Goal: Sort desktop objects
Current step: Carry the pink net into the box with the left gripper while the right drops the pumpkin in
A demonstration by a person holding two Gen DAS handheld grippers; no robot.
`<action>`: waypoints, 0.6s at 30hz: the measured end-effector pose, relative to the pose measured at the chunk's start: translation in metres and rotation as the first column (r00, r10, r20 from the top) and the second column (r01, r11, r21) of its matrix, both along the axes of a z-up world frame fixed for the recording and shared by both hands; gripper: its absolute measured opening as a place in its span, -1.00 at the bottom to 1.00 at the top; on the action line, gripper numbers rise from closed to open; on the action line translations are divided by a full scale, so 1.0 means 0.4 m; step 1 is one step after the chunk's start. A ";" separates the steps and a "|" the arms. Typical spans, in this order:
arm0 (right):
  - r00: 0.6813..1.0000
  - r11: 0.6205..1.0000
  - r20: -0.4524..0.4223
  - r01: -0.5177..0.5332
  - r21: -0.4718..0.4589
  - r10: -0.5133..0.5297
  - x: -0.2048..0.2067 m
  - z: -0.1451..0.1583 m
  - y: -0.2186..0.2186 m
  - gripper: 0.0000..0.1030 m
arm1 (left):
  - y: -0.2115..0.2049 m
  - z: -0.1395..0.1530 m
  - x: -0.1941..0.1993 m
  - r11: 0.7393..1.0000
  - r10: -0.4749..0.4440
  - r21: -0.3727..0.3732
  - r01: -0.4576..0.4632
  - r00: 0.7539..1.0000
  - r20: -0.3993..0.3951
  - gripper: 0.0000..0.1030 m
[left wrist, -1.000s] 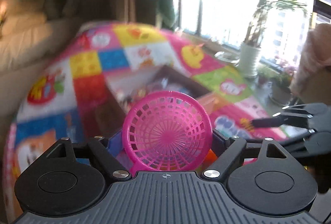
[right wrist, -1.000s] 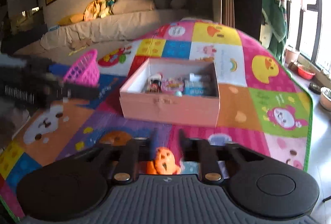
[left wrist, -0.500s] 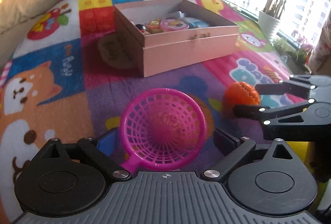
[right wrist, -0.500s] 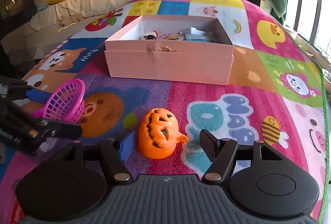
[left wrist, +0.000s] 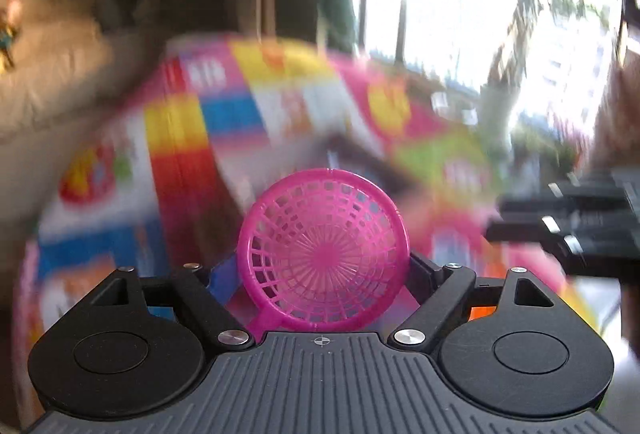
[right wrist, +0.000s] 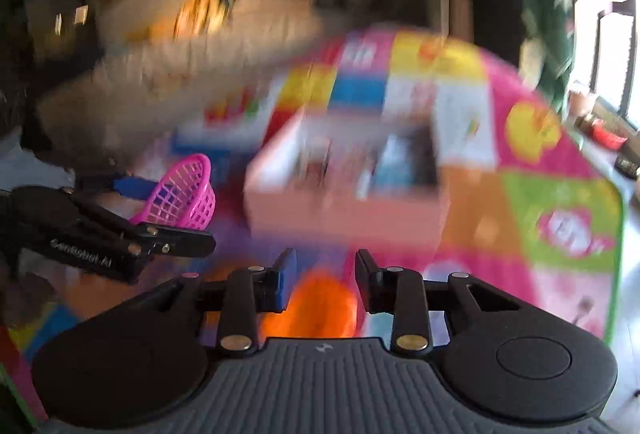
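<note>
My left gripper (left wrist: 324, 266) is shut on a small pink plastic basket (left wrist: 324, 250) and holds it up off the mat; the basket also shows in the right wrist view (right wrist: 182, 193). My right gripper (right wrist: 322, 284) has its jaws close on either side of an orange pumpkin toy (right wrist: 316, 308), seemingly shut on it; the view is blurred. The open pink box (right wrist: 344, 209) with several small items lies ahead on the mat. The right gripper shows blurred at the right of the left wrist view (left wrist: 560, 230).
A colourful patchwork play mat (right wrist: 560, 201) covers the surface. A beige sofa (right wrist: 192, 65) with toys runs along the back left. Bright windows and potted plants (left wrist: 492, 105) stand on the right. Both views are motion-blurred.
Both grippers have risen from low over the mat. The right gripper has closed around the orange pumpkin, which lay loose on the mat. The pink basket stays in the left gripper.
</note>
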State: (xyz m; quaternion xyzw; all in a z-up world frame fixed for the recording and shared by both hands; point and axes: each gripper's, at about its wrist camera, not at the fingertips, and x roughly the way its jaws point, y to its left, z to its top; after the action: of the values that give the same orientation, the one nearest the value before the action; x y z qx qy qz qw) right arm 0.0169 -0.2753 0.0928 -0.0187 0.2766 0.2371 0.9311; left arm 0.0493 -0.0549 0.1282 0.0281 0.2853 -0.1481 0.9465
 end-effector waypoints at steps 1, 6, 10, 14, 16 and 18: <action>0.999 1.000 0.048 0.019 0.016 -0.019 0.001 0.035 -0.014 -0.38 | -0.001 0.037 0.029 1.000 0.013 -0.019 -0.012 0.999 0.030 0.69; 0.993 0.999 0.114 0.036 0.030 -0.039 0.015 0.069 -0.039 -0.43 | -0.011 0.090 0.195 0.992 0.076 -0.100 -0.074 0.997 0.013 0.69; 0.999 1.000 0.034 0.010 0.020 -0.010 0.025 -0.003 -0.046 -0.43 | -0.021 0.035 0.326 0.970 0.112 -0.204 -0.134 0.987 -0.118 0.69; 0.999 0.999 -0.017 -0.030 -0.017 0.029 0.012 -0.067 -0.036 -0.43 | -0.008 -0.022 0.412 0.933 0.147 -0.291 -0.211 0.963 -0.227 0.69; 0.998 0.998 -0.036 -0.055 -0.017 0.054 0.002 -0.083 -0.031 -0.41 | -0.001 -0.048 0.448 0.910 0.175 -0.324 -0.258 0.949 -0.264 0.68; 0.995 0.997 -0.058 -0.077 -0.022 0.076 -0.007 -0.096 -0.024 0.24 | 0.008 -0.072 0.470 0.891 0.186 -0.351 -0.289 0.936 -0.300 0.73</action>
State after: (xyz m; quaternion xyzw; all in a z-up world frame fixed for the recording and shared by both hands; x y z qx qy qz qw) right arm 0.0139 -0.2850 0.0545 -0.0337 0.3051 0.2698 0.9127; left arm 0.2373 -0.0516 0.0994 -0.2156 0.3721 -0.0864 0.8987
